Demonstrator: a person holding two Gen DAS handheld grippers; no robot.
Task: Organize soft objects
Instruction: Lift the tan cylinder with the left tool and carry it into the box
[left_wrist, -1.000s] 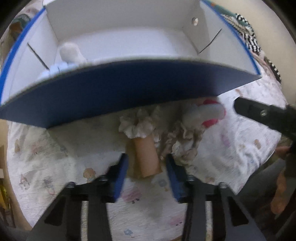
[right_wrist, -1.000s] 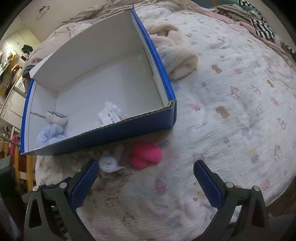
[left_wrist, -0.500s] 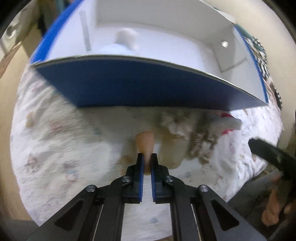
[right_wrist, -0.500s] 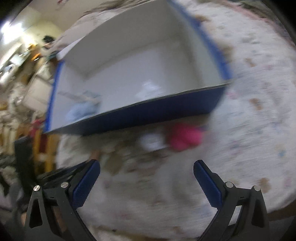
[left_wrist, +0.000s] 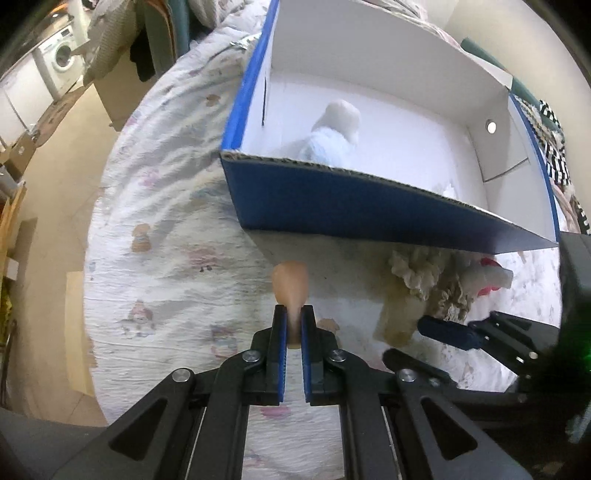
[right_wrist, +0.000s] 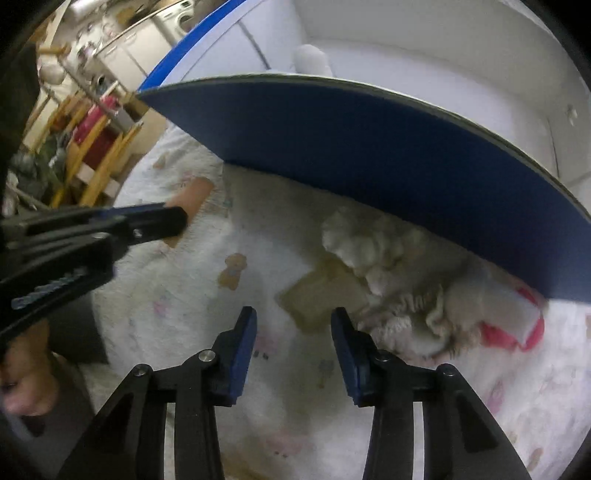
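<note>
Left wrist view: the left gripper (left_wrist: 293, 325) is clamped on a peach soft piece (left_wrist: 290, 286), whose rounded end sticks out past the fingertips above the bedsheet (left_wrist: 166, 258). Ahead sits the box (left_wrist: 369, 206) — blue outside, white inside — with a pale blue plush (left_wrist: 330, 142) lying in it. Right of the gripper, a cream ruffled cloth (left_wrist: 421, 273) and a pink-and-white toy (left_wrist: 491, 275) lie on the sheet against the box wall. The right gripper (left_wrist: 448, 328) reaches in by the cloth's tan end.

Right wrist view: the right gripper (right_wrist: 293, 332) is open, holding nothing — its fingers either side of the tan end of the cloth (right_wrist: 373, 258). The toy (right_wrist: 513, 325) lies to the right, below the box (right_wrist: 369, 140). The left gripper (right_wrist: 162, 221) holds the peach piece (right_wrist: 190, 197).
</note>
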